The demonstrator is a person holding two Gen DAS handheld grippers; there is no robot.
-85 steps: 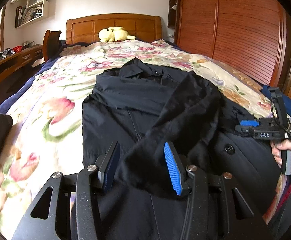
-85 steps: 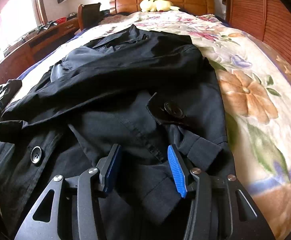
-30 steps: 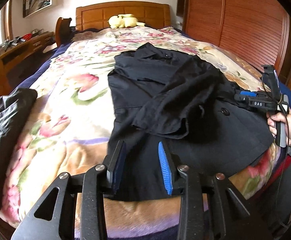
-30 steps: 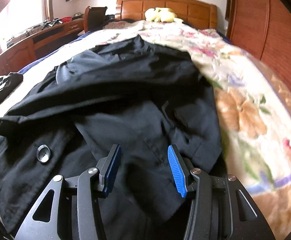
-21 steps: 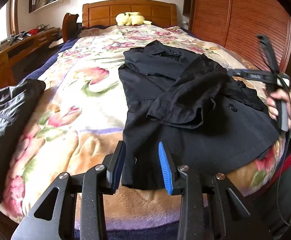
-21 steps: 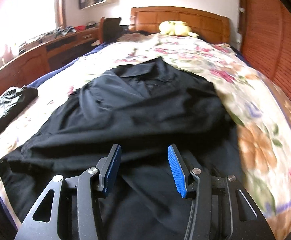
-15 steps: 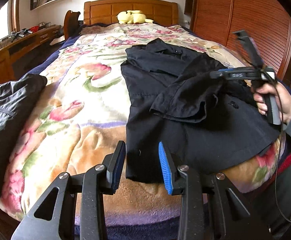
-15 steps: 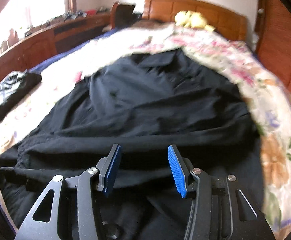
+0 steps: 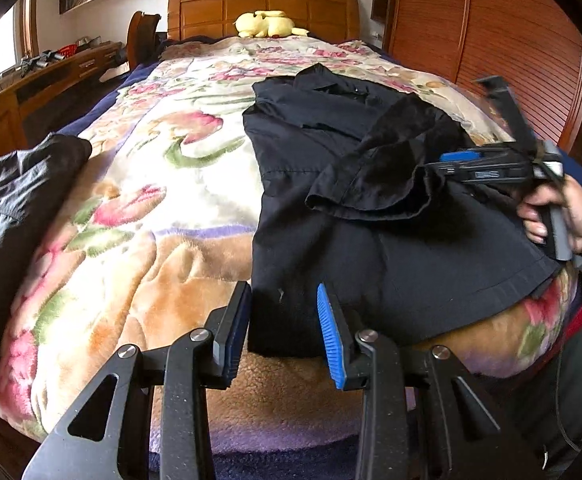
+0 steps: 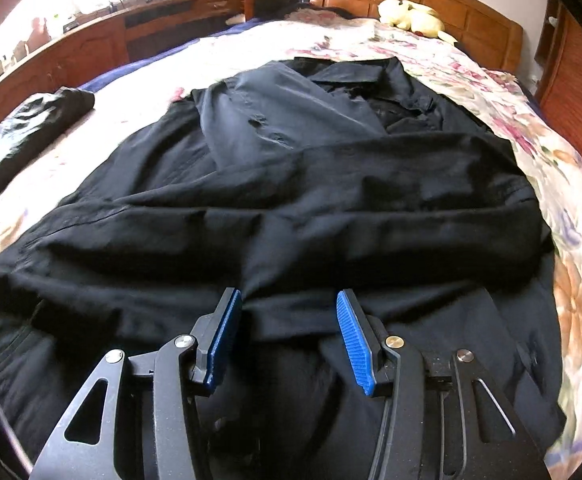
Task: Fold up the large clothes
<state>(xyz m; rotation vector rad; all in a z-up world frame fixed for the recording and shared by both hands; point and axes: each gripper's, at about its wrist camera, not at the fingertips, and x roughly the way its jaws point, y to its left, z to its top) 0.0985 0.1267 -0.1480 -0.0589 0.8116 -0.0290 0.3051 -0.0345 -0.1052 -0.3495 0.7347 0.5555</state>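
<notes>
Your black coat (image 9: 371, 216) lay spread along the bed (image 9: 139, 216), collar far ahead of both jaws and hem nearest them, with one sleeve (image 9: 375, 172) already folded across its front. Your left gripper (image 9: 285, 330) hovered at the hem's near corner, jaws spread a little and holding nothing; that corner sat just ahead of the gap, between the pads but not pressed by either. Your right gripper (image 10: 289, 334) hung over the lower part of the coat, just short of the folded sleeve, jaws spread somewhat wider and empty too, cloth beneath them but no visible pinch. From the left wrist view it showed off to the right of the left jaws, held in your hand (image 9: 559, 216) above the coat's far edge. By the look of it, the sleeves were in and you were setting up the lengthwise fold, hem toward collar. That called for lowering both jaws onto the hem's two corners, closing on the full thickness, then carrying both ahead evenly so the folded sleeve did not slide. A second dark garment (image 9: 15, 200) lay well left of the left jaws.
</notes>
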